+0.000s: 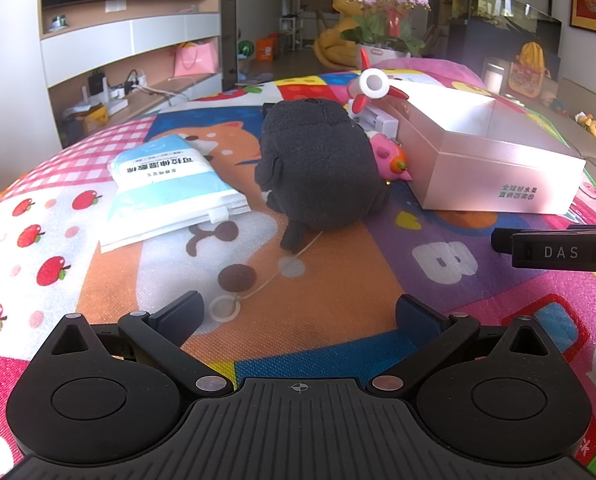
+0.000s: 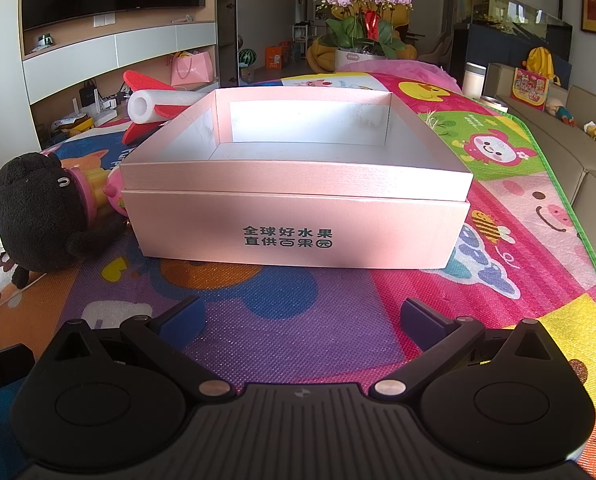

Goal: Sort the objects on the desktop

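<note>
A black plush toy [image 1: 318, 164] sits mid-mat in the left wrist view, its cord and white ring [image 1: 224, 307] trailing toward my open, empty left gripper [image 1: 298, 316]. To its left lies a blue-white packet [image 1: 166, 188]. Behind it are a small pink toy [image 1: 390, 158] and a red-and-white foam plane [image 1: 374, 84]. An open pink box [image 1: 490, 160] stands to the right. In the right wrist view the pink box [image 2: 294, 232] faces my open, empty right gripper [image 2: 298, 320]; its inside looks bare. The plush [image 2: 38, 216], pink toy [image 2: 116, 196] and foam plane [image 2: 154, 106] sit at its left.
Everything rests on a colourful cartoon play mat [image 2: 510, 280]. A beige sofa [image 2: 590, 168] runs along the mat's right edge. Beyond the mat stand a potted orchid [image 2: 362, 20], a TV wall with shelves [image 1: 130, 36] and a fish tank. The other gripper's body [image 1: 558, 248] shows at the right.
</note>
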The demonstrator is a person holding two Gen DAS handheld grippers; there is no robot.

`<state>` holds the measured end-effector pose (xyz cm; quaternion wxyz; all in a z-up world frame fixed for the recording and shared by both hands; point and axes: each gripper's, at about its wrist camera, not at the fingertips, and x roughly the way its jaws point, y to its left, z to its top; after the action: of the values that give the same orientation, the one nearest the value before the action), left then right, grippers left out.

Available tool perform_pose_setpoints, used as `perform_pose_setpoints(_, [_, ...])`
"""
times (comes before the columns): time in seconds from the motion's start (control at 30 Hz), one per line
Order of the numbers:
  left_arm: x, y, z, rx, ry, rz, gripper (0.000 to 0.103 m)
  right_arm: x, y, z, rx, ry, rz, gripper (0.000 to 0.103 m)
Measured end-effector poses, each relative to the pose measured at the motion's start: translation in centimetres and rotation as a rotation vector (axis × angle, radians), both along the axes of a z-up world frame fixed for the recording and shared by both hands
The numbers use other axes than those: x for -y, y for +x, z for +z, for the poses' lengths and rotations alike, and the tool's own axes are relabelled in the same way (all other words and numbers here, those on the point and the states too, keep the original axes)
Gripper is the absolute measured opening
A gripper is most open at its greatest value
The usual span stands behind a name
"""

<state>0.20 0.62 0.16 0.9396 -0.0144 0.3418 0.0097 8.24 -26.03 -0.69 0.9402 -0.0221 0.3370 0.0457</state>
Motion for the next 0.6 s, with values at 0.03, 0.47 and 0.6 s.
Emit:
perform_pose_setpoints(0.03, [-0.06, 0.04, 0.01, 0.000, 0.000, 0.000, 0.103, 0.00, 0.01, 0.00, 0.000, 0.000, 0.000, 0.103])
perform_pose_setpoints(0.47, [-0.36, 0.16, -0.05, -0.001, 0.003, 0.000, 0.103, -0.03, 0.04, -0.02, 0.000, 0.000, 0.000, 0.103])
perform_pose_setpoints(0.6, [-0.30, 0.28, -0.19, -0.004, 0.006, 0.001, 0.103, -0.03, 0.05, -0.03, 0.000, 0.000, 0.000, 0.103])
